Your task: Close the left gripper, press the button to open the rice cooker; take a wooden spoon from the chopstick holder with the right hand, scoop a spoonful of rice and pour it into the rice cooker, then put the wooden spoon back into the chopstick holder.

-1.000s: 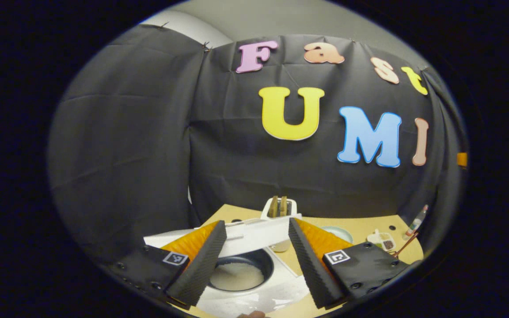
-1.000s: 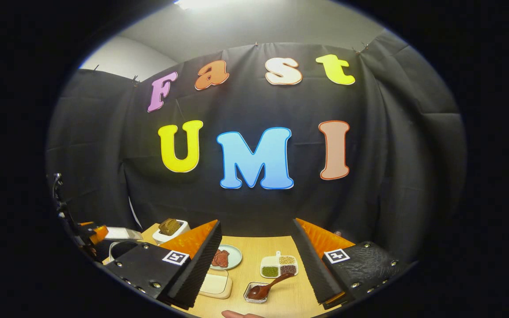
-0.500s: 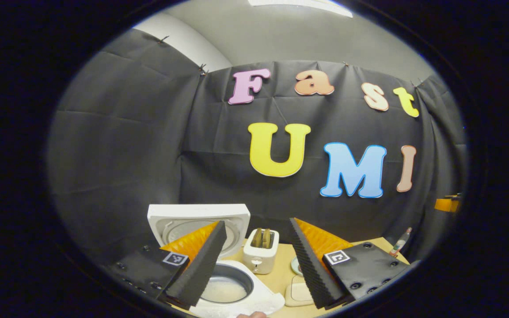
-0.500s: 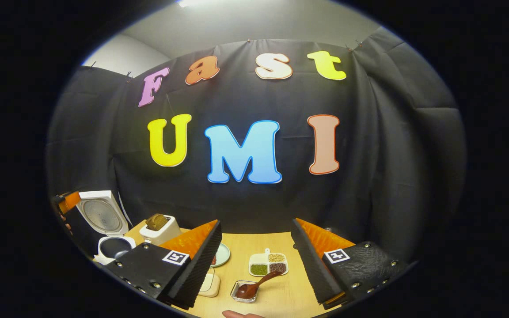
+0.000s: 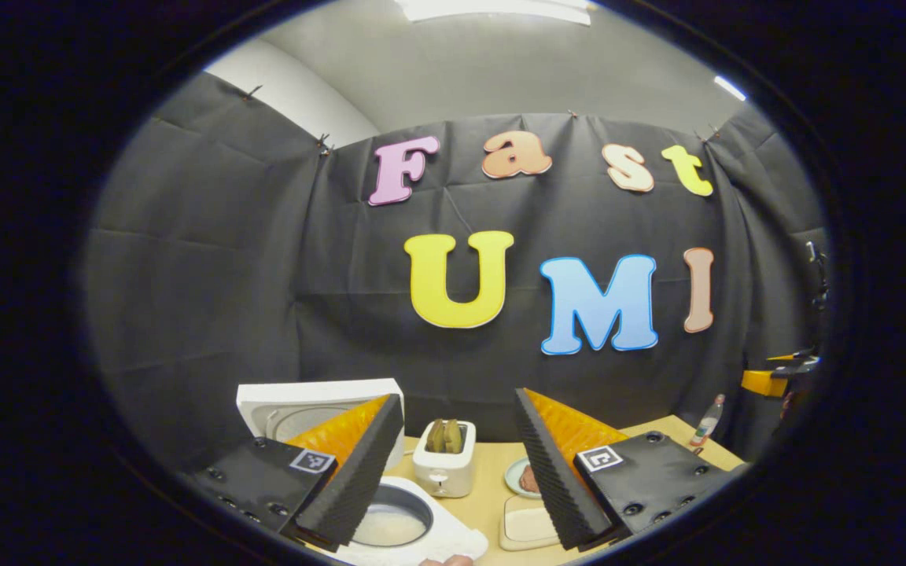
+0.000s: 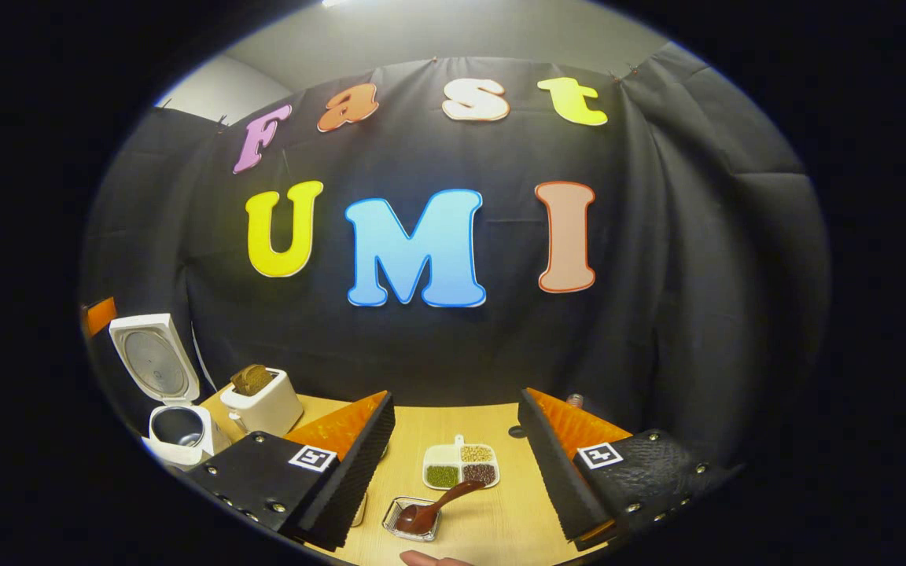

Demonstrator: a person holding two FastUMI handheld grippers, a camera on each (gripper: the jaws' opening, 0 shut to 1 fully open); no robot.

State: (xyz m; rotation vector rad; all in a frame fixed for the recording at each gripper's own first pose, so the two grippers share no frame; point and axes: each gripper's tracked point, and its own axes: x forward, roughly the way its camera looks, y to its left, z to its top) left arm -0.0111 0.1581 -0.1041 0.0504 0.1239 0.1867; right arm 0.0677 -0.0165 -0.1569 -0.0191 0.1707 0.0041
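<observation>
**Lid is up, both grippers pull back from the table**

The rice cooker (image 6: 174, 393) stands at the left edge of the table (image 6: 492, 527), and its lid (image 6: 152, 360) is now fully upright; 1 s ago it was only half open in the left gripper view. So the button press is done, in my judgement. The inner pot (image 5: 392, 525) shows a pale layer at the bottom, probably rice or water, I cannot tell which.

The left gripper (image 5: 457, 472) has moved up & away from the cooker, which sits smaller and lower in its view than before. Its fingers are spread wide and hold nothing. The task asks for it shut, but this is no longer needed, I think.

The right gripper (image 6: 457, 472) also stands wide apart, empty, well above the table's front edge. The wooden spoon (image 6: 437, 507) lies with its bowl in a small clear dish (image 6: 410, 523) near the front edge, just below the divided grain plate (image 6: 461, 465). A toaster (image 6: 263, 401) stands beside the cooker. No chopstick holder that I can recognise.

Next step is prob. the right gripper going down to the spoon handle.
</observation>
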